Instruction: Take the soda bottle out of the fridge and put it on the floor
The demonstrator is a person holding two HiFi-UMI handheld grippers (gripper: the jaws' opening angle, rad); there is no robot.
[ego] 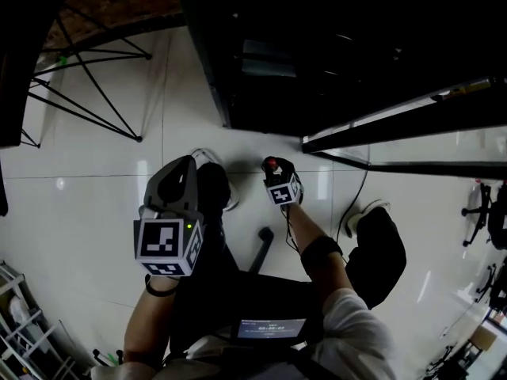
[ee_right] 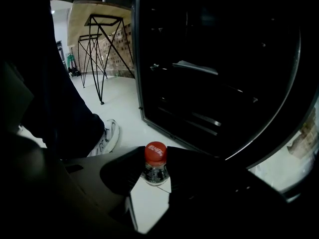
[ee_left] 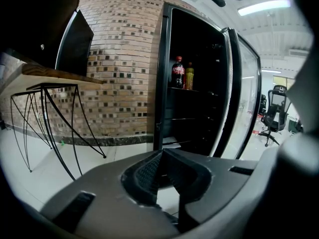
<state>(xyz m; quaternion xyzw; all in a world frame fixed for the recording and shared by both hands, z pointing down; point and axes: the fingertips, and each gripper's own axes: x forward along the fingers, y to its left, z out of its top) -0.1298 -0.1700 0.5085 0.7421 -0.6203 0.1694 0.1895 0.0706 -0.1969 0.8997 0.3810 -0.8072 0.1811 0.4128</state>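
Soda bottle (ee_right: 155, 156) (red-capped) in right claw (ee_right: 154, 176)

The head view is dim and underexposed, though the glossy white floor (ego: 95, 180) throws back small glare spots and the fridge (ego: 333, 54) inside is nearly solid black. In the left gripper view a ceiling strip light (ee_left: 264, 6) brightens the brick wall (ee_left: 119, 59), and straight lines bow toward dark, rounded corners. The right gripper view is darkest, with only floor and the red-capped bottle (ee_right: 156, 163) catching light.
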